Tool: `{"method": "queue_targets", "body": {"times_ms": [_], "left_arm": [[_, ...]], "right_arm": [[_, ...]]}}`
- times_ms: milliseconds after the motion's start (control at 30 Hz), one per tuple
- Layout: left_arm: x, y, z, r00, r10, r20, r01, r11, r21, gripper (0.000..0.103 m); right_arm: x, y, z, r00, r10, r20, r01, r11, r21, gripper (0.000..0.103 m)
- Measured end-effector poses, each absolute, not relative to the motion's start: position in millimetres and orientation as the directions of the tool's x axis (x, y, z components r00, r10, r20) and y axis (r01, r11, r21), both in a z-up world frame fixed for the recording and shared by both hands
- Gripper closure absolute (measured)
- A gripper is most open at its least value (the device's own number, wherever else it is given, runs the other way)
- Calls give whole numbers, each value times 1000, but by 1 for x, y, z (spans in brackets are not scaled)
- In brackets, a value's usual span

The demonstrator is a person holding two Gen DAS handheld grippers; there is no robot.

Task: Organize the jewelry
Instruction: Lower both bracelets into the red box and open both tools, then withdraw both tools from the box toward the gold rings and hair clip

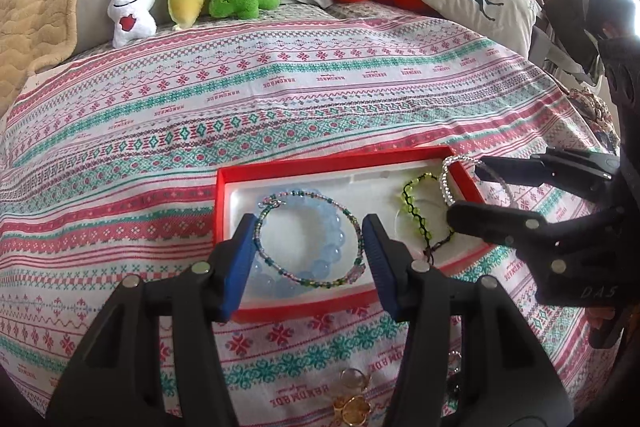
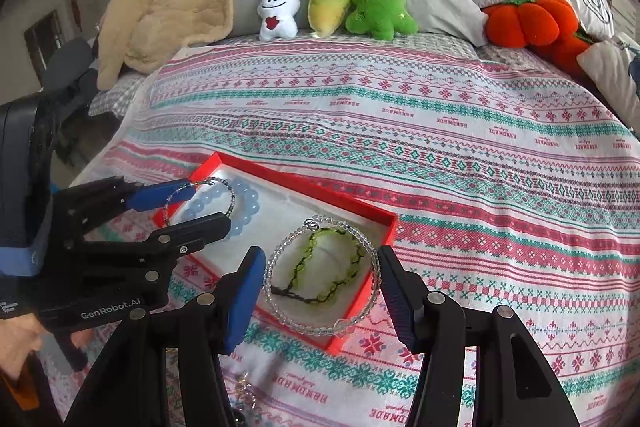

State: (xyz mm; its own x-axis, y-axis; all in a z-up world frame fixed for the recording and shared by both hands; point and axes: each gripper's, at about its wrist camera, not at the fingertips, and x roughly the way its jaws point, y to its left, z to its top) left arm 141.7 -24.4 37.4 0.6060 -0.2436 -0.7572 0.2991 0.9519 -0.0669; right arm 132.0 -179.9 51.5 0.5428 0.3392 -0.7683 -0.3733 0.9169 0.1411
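- The left gripper (image 1: 310, 239) has its jaws about half apart. Both blue pads seem to press the sides of a thin multicolour bead bracelet (image 1: 262, 251) stretched between them.
- Beyond and below those jaws, a pale blue bead bracelet (image 1: 336, 239) already lies in the red box (image 1: 332, 157).
- Between the two grippers, a green knotted bracelet (image 1: 405, 201) also lies in the box.
- The right gripper (image 2: 322, 279) is likewise half open, and a clear bead bracelet (image 2: 374, 255) spans from pad to pad over the box's near corner.
- Progress, as I judge it: two pieces are stored and two are held over the box, not yet set down. Gold rings (image 1: 352, 403) wait on the bedspread (image 1: 280, 87) behind the left jaws.
- Only the left view shows the rings clearly. Only the right view shows the left gripper from the side, with a hand behind it.
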Motion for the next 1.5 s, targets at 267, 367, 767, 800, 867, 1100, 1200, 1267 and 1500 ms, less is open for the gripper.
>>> {"method": "queue_targets", "body": {"times_ms": [267,367,767,800,867,1100,1200,1267,1500], "left_arm": [[138,-19,46,612,-246,-752,308,950,-60,37],[133,-15,51,616,-230,-753,306,951,-41,35],[110,23,63,627,-188,-756,230,972,-51,26],[108,26,63,624,-186,-759,224,973,-54,26],[105,28,62,619,-177,-765,217,975,-50,25],[100,31,57,585,-150,-797,195,980,-41,25],[96,34,56,573,-145,-806,185,982,-46,21],[92,35,57,568,-141,-811,180,983,-45,20],[80,35,56,546,-128,-828,195,980,-23,18]], "right_arm": [[137,-187,52,549,336,-765,-355,923,150,45],[137,-184,52,549,337,-764,-358,922,149,45],[143,-157,50,537,354,-766,-390,909,146,43],[143,-154,50,534,358,-766,-396,906,147,43],[142,-150,50,530,363,-766,-406,902,146,42],[137,-147,51,514,352,-782,-408,903,138,23],[132,-151,55,517,351,-781,-409,902,134,23],[127,-156,57,516,344,-785,-407,904,128,23],[103,-174,59,505,323,-801,-404,908,111,22]]}}
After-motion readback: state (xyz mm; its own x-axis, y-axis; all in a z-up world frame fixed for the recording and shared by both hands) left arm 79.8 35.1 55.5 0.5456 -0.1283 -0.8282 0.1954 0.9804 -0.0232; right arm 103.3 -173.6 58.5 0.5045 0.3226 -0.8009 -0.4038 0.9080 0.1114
